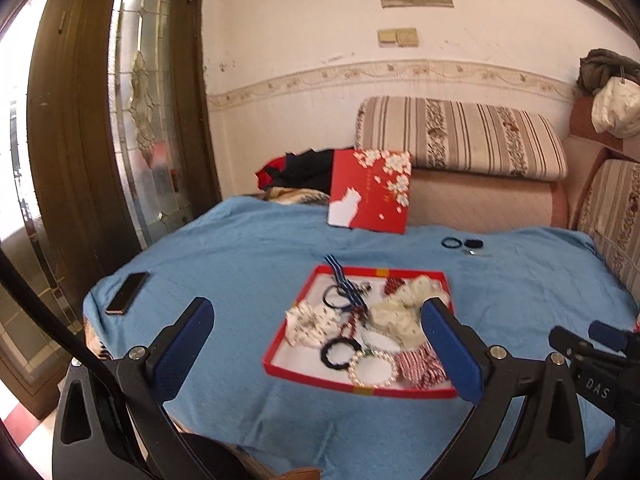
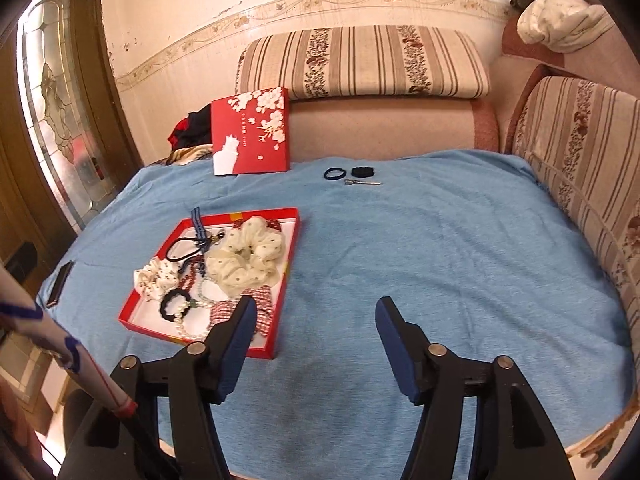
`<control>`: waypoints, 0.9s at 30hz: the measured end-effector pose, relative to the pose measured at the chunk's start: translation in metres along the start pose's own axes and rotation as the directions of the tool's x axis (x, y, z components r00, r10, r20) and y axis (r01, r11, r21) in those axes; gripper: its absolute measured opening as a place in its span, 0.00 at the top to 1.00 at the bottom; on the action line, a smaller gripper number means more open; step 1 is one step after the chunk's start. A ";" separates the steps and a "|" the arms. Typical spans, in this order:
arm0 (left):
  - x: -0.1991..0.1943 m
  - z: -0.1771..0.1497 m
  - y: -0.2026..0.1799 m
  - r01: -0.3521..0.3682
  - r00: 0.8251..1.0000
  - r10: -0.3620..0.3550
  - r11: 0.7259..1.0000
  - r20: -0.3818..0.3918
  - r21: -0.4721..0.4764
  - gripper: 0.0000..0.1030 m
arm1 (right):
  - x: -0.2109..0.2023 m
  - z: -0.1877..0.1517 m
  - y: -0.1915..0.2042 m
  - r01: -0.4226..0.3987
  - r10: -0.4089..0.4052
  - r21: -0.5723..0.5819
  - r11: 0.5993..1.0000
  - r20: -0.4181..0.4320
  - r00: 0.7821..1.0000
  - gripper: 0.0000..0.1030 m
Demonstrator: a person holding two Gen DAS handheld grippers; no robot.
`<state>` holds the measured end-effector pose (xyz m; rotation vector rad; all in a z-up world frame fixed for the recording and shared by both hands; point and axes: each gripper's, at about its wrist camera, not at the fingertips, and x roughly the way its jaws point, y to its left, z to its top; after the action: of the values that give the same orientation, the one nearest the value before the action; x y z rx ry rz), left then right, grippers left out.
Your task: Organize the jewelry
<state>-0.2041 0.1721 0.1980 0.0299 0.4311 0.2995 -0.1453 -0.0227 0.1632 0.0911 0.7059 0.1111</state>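
A shallow red tray (image 1: 312, 376) (image 2: 132, 322) lies on the blue cloth, filled with hair ties and bracelets: a large cream scrunchie (image 1: 404, 312) (image 2: 248, 258), a small dotted scrunchie (image 1: 310, 324) (image 2: 156, 278), a pearl bracelet (image 1: 372, 368) (image 2: 188, 330), black hair ties, a red-checked bow (image 1: 420, 364) (image 2: 260, 304). My left gripper (image 1: 316, 316) hangs open over the tray's near side, nothing between its blue pads. My right gripper (image 2: 316, 312) stands open to the right of the tray above bare cloth, empty. In the left wrist view its fingers (image 1: 604, 332) show at the right edge.
A dark ring tie (image 2: 335, 173), a black tie (image 2: 362, 171) and a metal clip (image 2: 364, 182) lie apart at the back. The red lid (image 1: 370, 192) (image 2: 252, 132) with blossoms leans on the sofa. A phone (image 1: 127, 293) lies at the left cloth edge. Striped cushions bound the back and right.
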 end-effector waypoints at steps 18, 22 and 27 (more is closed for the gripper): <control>0.045 -0.029 0.017 0.051 0.975 -0.060 0.998 -0.214 -0.047 0.00 | 0.010 -0.011 0.033 0.066 -0.066 -0.093 0.994 0.001 0.998 0.21; 0.050 -0.034 0.021 0.074 0.967 -0.087 0.995 -0.238 -0.064 0.00 | 0.014 -0.016 0.040 0.062 -0.064 -0.101 0.993 -0.020 0.998 0.21; 0.055 -0.038 0.023 0.108 0.957 -0.126 0.991 -0.261 -0.083 0.00 | 0.017 -0.020 0.049 0.059 -0.063 -0.120 0.991 -0.028 0.998 0.21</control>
<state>-0.1789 0.2090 0.1429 -0.1032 0.6868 0.2015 -0.1489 0.0286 0.1434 -0.0468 0.7312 0.0962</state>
